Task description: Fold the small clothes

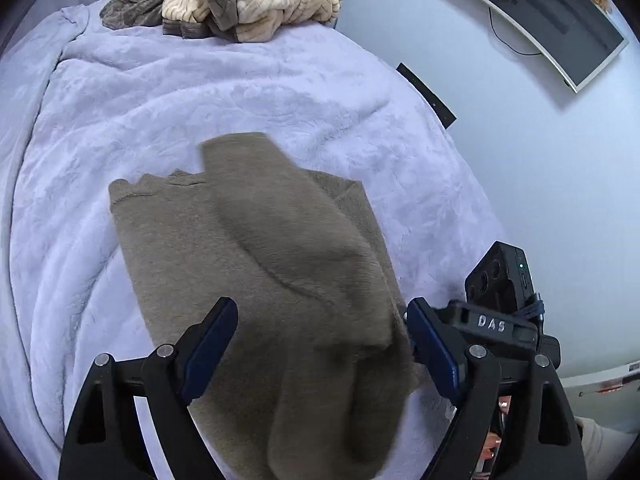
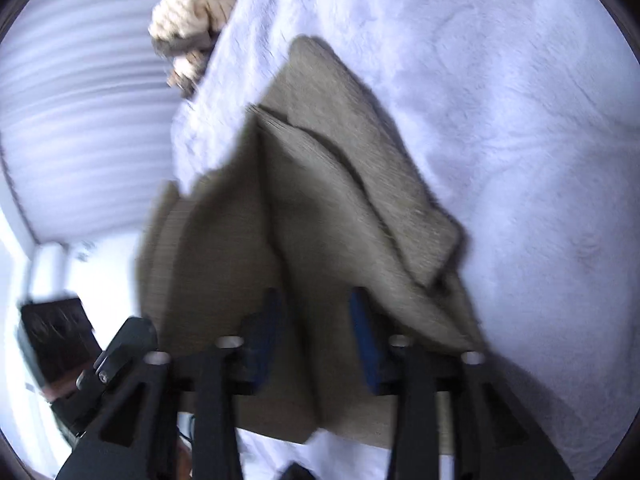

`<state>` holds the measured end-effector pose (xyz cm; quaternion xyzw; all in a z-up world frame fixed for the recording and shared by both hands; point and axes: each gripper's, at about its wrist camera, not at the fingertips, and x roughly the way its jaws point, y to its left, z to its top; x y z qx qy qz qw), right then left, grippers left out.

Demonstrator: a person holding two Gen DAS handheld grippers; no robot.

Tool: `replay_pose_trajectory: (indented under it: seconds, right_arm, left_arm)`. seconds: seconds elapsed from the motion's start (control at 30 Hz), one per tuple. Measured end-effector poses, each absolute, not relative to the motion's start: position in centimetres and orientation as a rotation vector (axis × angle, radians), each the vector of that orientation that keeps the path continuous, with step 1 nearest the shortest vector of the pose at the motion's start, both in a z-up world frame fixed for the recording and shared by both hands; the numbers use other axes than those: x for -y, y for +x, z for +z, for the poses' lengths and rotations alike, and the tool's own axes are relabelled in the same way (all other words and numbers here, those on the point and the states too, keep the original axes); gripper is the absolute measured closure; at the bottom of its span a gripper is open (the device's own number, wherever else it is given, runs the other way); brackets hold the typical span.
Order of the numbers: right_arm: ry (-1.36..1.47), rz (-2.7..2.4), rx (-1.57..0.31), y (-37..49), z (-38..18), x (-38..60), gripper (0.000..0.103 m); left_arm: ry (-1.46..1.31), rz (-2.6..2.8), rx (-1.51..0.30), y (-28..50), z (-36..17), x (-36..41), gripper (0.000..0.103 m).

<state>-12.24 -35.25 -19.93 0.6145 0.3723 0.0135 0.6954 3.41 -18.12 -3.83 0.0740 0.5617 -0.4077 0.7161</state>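
The taupe garment [image 1: 256, 264] lay on the lavender blanket [image 1: 120, 112] that covered the bed, its flat body spread toward the near edge and one long flap folded diagonally across the top. The left gripper [image 1: 320, 344] hung just above the near part of the cloth, tilted downward, its blue-padded fingers [image 1: 212, 344] spread wide on either side of the fabric and gripping nothing. Beside its right finger sat the other tool's black housing [image 1: 500, 288], close in at the bed's edge.

The right gripper [image 2: 316, 320] was pitched steeply and rolled to one side, so the bed ran slantwise in its view. Its fingers [image 2: 362, 332] stood narrowly apart with a bunched fold of the garment [image 2: 320, 184] between them; the picture was smeared with motion, and I could not tell whether the pads actually pinched the cloth.

At the far end of the blanket a heap of cream and brown knitwear [image 1: 240, 0] was piled up, well apart from the garment. A curved monitor [image 1: 540, 20] sat off beyond the bed.
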Motion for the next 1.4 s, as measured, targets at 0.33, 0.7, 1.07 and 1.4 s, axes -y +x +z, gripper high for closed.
replay_pose_trajectory:
  seconds: [0.33, 0.7, 1.07, 1.4]
  right_arm:
    - [1.723, 0.132, -0.558, -13.8, -20.2, 35.1, 0.026]
    - [0.922, 0.003, -0.962, -6.9, -11.9, 31.2, 0.089]
    - [0.883, -0.201, -1.057, -7.5, -14.8, 34.7, 0.084]
    - [0.845, -0.229, -1.044, -12.3, -10.5, 33.6, 0.072]
  left_arm:
    - [0.092, -0.493, -1.366, 7.4, -10.4, 10.7, 0.016]
    - [0.125, -0.442, -1.379, 6.3, -12.5, 10.8, 0.016]
    - [0.224, -0.518, -1.364, 4.8, -14.1, 14.8, 0.009]
    - [0.228, -0.543, -1.398, 2.9, -11.8, 13.0, 0.029]
